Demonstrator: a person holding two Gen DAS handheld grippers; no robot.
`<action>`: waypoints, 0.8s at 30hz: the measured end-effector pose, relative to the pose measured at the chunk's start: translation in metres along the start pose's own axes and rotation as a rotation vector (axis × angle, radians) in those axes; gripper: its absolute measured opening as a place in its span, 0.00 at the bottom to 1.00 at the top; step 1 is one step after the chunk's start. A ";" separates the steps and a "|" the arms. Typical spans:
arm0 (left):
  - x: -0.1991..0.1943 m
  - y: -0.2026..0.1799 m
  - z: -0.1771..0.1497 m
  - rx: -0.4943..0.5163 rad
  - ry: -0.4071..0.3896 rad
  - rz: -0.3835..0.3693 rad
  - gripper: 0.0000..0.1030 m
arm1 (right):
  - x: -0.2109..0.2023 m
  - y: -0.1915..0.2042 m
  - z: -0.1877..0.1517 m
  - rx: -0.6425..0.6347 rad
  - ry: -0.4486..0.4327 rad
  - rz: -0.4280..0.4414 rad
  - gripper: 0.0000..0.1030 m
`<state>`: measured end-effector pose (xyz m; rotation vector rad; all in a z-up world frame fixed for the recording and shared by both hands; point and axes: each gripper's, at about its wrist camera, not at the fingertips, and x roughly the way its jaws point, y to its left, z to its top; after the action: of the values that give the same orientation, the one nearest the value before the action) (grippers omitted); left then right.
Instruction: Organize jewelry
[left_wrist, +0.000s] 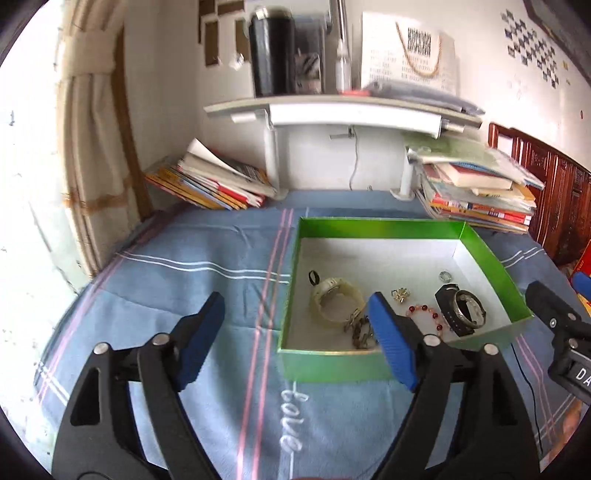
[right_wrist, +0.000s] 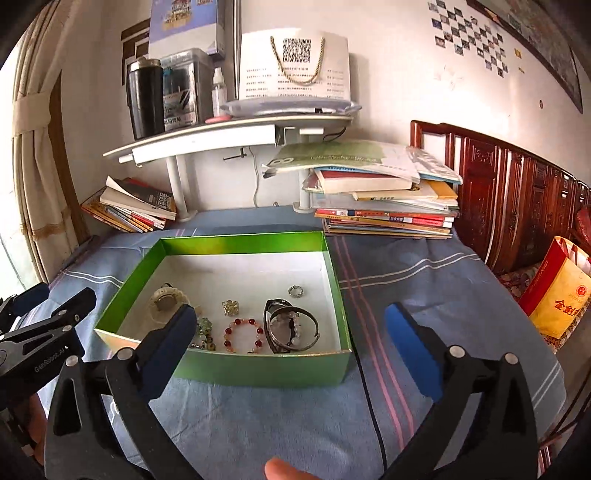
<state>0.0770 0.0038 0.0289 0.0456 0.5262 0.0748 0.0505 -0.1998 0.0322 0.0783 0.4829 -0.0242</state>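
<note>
A green box (left_wrist: 495, 258) (right_wrist: 258, 367) with a white inside sits on the blue cloth. It holds a pale watch (left_wrist: 334, 297) (right_wrist: 164, 301), a red bead bracelet (left_wrist: 424, 314) (right_wrist: 243, 334), a black watch with silver bangles (left_wrist: 461, 308) (right_wrist: 291, 326), a gold trinket (left_wrist: 400, 294) (right_wrist: 230, 307), a small silver ring (left_wrist: 445, 276) (right_wrist: 295, 291) and a dark chain piece (left_wrist: 360, 330) (right_wrist: 203, 332). My left gripper (left_wrist: 295, 317) is open and empty in front of the box's left side. My right gripper (right_wrist: 291, 332) is open and empty in front of the box.
Book stacks lie at the back left (left_wrist: 218, 181) (right_wrist: 133, 206) and back right (left_wrist: 476, 188) (right_wrist: 384, 195). A white shelf (left_wrist: 332, 107) (right_wrist: 229, 133) carries a black flask and bottles. A thin black cable (right_wrist: 369, 398) runs over the cloth. A red-yellow bag (right_wrist: 557, 291) stands at the right.
</note>
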 end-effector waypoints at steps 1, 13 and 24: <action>-0.013 0.000 -0.001 0.007 -0.030 0.005 0.83 | -0.008 -0.001 0.000 0.002 -0.004 -0.003 0.97; -0.081 0.003 -0.057 0.065 -0.089 -0.025 0.96 | -0.054 0.014 -0.052 -0.056 -0.047 -0.063 0.97; -0.088 0.008 -0.057 0.039 -0.103 -0.034 0.96 | -0.060 0.021 -0.054 -0.074 -0.066 -0.080 0.97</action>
<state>-0.0285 0.0058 0.0239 0.0779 0.4251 0.0291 -0.0268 -0.1742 0.0143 -0.0142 0.4204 -0.0866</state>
